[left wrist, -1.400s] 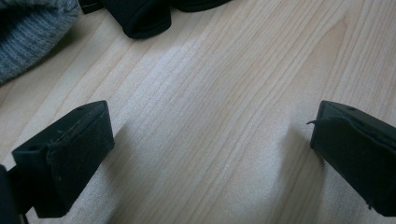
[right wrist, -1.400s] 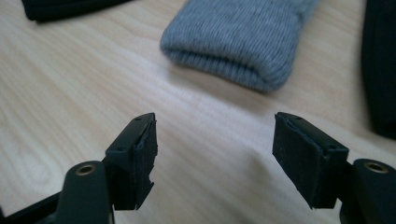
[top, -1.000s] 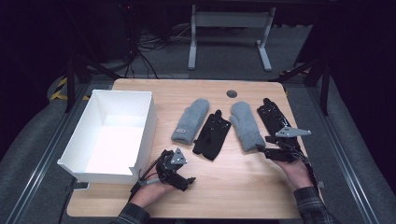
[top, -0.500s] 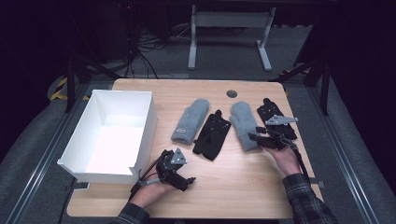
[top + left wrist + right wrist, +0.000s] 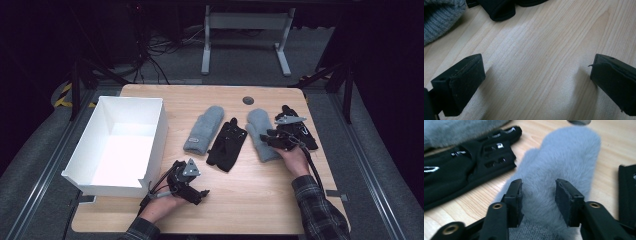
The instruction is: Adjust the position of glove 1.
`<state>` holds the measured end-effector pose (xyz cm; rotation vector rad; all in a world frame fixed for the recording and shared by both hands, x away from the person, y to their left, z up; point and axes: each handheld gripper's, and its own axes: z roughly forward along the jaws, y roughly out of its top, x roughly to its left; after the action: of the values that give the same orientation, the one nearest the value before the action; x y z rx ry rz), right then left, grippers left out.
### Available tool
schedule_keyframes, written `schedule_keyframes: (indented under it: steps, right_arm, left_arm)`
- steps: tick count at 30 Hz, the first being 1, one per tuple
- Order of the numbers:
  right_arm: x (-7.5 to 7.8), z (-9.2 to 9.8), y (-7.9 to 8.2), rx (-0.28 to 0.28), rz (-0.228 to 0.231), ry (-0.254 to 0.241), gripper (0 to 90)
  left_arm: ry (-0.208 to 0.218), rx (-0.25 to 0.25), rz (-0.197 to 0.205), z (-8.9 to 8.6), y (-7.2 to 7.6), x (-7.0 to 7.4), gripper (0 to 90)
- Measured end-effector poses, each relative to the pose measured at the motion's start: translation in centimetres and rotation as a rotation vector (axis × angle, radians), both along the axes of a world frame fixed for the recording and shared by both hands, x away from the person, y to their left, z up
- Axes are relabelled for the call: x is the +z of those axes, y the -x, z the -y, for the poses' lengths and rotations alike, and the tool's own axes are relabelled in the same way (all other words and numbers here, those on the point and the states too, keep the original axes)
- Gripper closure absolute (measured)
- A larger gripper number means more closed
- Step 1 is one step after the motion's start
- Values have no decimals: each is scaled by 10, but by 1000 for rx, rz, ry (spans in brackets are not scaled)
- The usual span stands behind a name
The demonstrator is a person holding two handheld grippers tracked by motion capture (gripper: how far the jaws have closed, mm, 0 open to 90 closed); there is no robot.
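Two grey mittens and two black gloves lie in a row on the wooden table point(image 5: 260, 200). My right gripper point(image 5: 268, 138) point(image 5: 537, 195) is down over the right grey mitten point(image 5: 257, 122) point(image 5: 569, 152). Its jaws have just been closing, and the fluffy fabric lies between them without showing a squeeze. To one side lies the middle black glove point(image 5: 227, 144) point(image 5: 474, 165), to the other the right black glove point(image 5: 307, 137) point(image 5: 627, 192). My left gripper point(image 5: 202, 195) point(image 5: 536, 75) rests open on bare wood near the front edge, short of the left grey mitten point(image 5: 204, 129) point(image 5: 439, 17).
A white open box point(image 5: 157, 135) stands at the table's left, close beside my left hand. A round grey grommet point(image 5: 248, 100) sits in the tabletop behind the gloves. The floor around is dark, with a desk frame and cables at the back.
My right hand has moved left, from over the right black glove onto the right grey mitten, and its jaws have narrowed. The left hand has stayed put.
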<state>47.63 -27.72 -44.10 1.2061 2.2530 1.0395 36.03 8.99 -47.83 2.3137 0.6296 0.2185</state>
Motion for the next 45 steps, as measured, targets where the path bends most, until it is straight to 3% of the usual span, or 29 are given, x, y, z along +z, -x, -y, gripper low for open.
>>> schedule_keyframes:
  steps: [2,5,7,14,18,20,29,31,36,45]
  right_arm:
    - [-3,1,-1,5,-15,-5,654]
    - [-5,-1,-1,12,-9,28,807]
    - [-5,-1,-1,12,-5,34,851]
    - [4,5,5,10,26,-10,875]
    - [11,7,13,17,38,-9,876]
    - [19,10,25,31,65,-25,878]
    - [32,17,63,87,86,-30,880]
    - [34,19,78,118,86,-44,880]
    - [35,21,96,153,88,-57,880]
    - [26,18,133,248,45,-72,880]
  left_arm:
    - [1,1,1,0,0,0,1]
    - [1,0,1,0,0,0,1]
    - [1,0,1,0,0,0,1]
    - [1,0,0,0,0,0,1]
    - [1,0,1,0,0,0,1]
    - [1,0,1,0,0,0,1]
    - [2,0,0,0,0,0,1]
    - [3,0,1,0,0,0,1]
    - [3,0,1,0,0,0,1]
    - [2,0,0,0,0,0,1]
